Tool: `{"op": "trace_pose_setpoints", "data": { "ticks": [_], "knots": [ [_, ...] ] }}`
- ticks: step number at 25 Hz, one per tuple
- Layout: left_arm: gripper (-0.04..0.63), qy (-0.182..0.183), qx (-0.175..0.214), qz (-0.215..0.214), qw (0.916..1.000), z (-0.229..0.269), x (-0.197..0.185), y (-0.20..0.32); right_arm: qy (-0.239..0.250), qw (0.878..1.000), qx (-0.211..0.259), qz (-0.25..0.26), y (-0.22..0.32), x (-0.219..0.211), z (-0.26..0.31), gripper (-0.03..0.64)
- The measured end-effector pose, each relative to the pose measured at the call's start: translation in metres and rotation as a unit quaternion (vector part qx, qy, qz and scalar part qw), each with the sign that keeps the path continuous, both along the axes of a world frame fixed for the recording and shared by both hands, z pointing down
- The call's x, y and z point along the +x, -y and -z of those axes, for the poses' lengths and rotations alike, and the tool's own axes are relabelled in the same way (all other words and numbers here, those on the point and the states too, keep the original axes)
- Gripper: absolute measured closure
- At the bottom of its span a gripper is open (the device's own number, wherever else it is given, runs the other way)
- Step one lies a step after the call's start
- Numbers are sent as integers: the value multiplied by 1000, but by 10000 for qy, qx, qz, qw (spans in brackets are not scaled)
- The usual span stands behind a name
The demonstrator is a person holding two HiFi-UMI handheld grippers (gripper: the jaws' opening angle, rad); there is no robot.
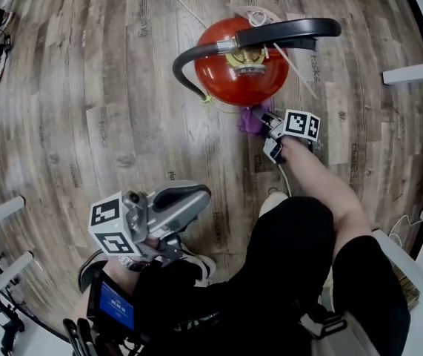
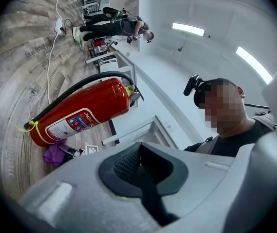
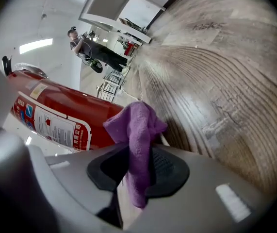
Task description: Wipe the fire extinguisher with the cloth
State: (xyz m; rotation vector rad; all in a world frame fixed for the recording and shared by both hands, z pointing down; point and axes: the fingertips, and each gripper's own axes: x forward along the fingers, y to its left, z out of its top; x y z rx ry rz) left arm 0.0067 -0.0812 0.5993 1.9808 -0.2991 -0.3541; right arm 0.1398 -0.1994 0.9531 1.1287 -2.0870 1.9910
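Note:
A red fire extinguisher (image 1: pixel 242 71) with a black hose and handle stands on the wood floor, seen from above in the head view. It also shows in the left gripper view (image 2: pixel 82 113) and the right gripper view (image 3: pixel 56 115). My right gripper (image 1: pixel 264 121) is low beside the extinguisher's near side, shut on a purple cloth (image 3: pixel 137 144) that sticks out between its pads. The cloth (image 1: pixel 251 119) sits close to the red body near its base. My left gripper (image 1: pixel 189 197) is shut with nothing in it, held back near my knee, away from the extinguisher.
White shelf frames (image 1: pixel 415 69) stand at the right and left edges (image 1: pixel 0 213). A white cable (image 1: pixel 178 2) runs across the floor behind the extinguisher. Another person (image 2: pixel 114 25) bends over in the far background. My own legs (image 1: pixel 292 273) fill the lower middle.

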Motion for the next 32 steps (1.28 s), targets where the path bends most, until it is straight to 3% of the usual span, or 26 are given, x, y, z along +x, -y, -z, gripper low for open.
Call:
{"op": "trace_pose_setpoints", "data": {
  "ticks": [9,12,14,19,24,27,32],
  "knots": [
    [597,-12,86,-278,9996,-2,19,-3,226,9997,91,-14,-1,-2,5,525],
    [597,-72,130,-334,9993,2,22,-2,412,9984,386,-1,3,0,35,525],
    [597,-134,151,-398,9990,6,24,-2,618,9947,823,78,10,1,75,525],
    [597,-230,74,-586,9980,7,29,-5,1061,9703,2140,391,20,2,205,525],
    [597,-359,151,-690,9969,13,38,-3,268,9261,3472,1450,48,9,311,525],
    [597,-389,189,-711,9965,17,38,-5,82,9046,3756,2016,62,12,348,525],
    [597,-351,210,-657,9970,20,31,-6,-26,8875,3792,2619,75,7,367,525]
  ]
}}
